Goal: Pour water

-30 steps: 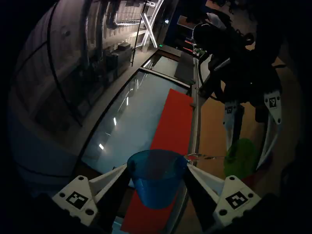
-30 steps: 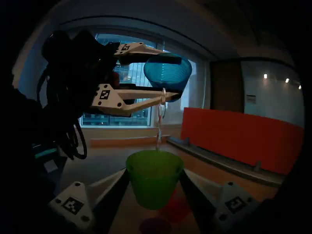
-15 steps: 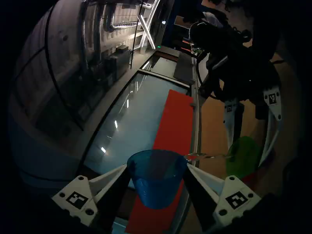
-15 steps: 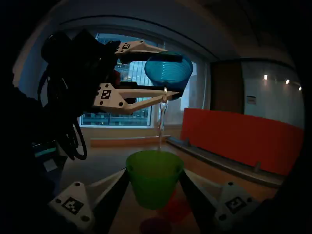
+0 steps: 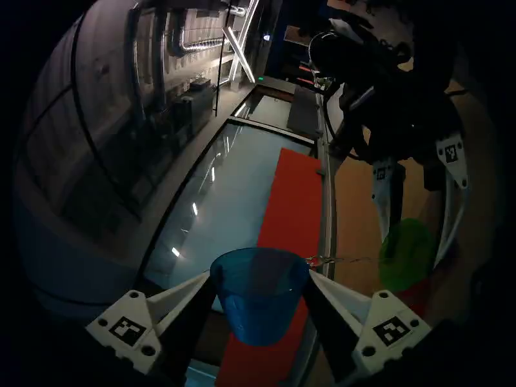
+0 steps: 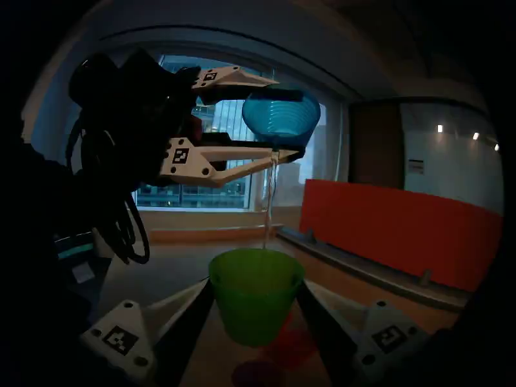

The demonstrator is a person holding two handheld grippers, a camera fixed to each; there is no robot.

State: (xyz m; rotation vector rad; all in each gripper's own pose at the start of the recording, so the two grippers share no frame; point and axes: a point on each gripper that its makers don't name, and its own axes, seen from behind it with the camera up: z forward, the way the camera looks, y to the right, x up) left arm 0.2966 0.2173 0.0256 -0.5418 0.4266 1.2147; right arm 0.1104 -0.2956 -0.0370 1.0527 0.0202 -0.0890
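Dim room, water mid-pour: my left gripper [image 5: 260,277] has its jaws clamped on the two sides of a blue cup [image 5: 260,308], which lies tipped on its side, high above the table [image 6: 171,266]. A thin stream of water [image 6: 269,206] leaves the cup's lower rim and falls straight down into a green cup [image 6: 255,300]. That cup stands upright in my right gripper [image 6: 255,284], jaws pressed against both its sides, directly under the blue one and well apart from it. I cannot tell whether the green cup rests on the table or hangs just over it.

In the left gripper view the stream shows as a fine thread running from the blue rim across to the green cup, which sits between the white fingers of my right gripper. A long red panel [image 6: 400,226] runs along the far edge of the table. Behind the pour, a window [image 6: 219,126] looks out on lit buildings.
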